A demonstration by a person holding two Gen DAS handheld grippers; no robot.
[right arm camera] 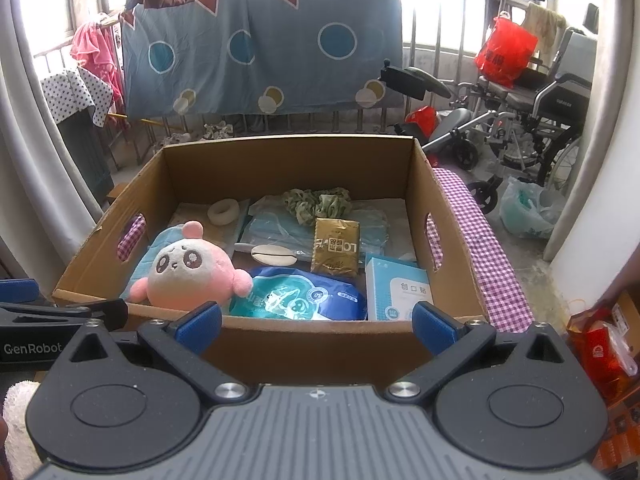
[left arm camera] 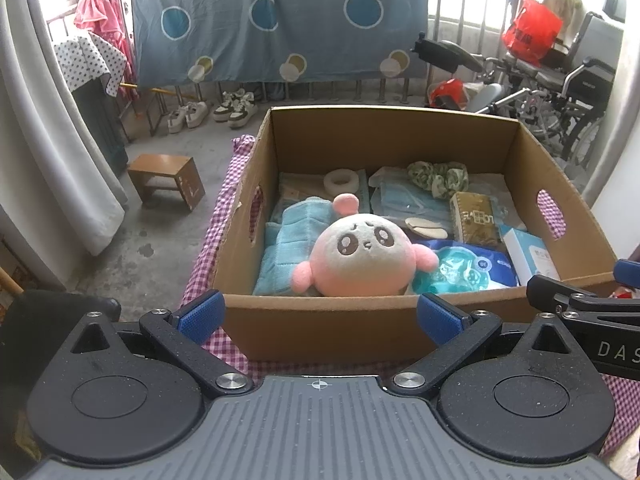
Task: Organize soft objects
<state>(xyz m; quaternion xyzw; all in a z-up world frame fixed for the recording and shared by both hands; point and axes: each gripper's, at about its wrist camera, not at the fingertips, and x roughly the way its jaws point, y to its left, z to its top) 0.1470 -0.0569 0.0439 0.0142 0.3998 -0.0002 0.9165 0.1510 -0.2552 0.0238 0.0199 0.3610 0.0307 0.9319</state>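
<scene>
A pink and white plush toy [left arm camera: 362, 258] [right arm camera: 190, 270] lies in the near left of an open cardboard box [left arm camera: 384, 128] [right arm camera: 288, 160], resting on a folded light-blue towel [left arm camera: 290, 242]. Further back lie a green scrunchie [left arm camera: 438, 178] [right arm camera: 318, 204], a white foam ring [left arm camera: 340, 180] [right arm camera: 223, 211] and bagged blue masks [left arm camera: 412, 200]. My left gripper [left arm camera: 320, 314] is open, just in front of the box's near wall, holding nothing. My right gripper [right arm camera: 318, 324] is likewise open and empty at the same wall, to the right of the left one.
The box stands on a purple checked cloth [right arm camera: 484, 248]. It also holds a gold packet [right arm camera: 336, 250], a blue wipes pack [right arm camera: 300, 294] and a white-blue carton [right arm camera: 400, 294]. A small wooden stool [left arm camera: 166, 178], shoes [left arm camera: 212, 110] and a wheelchair [right arm camera: 532, 120] stand on the floor beyond.
</scene>
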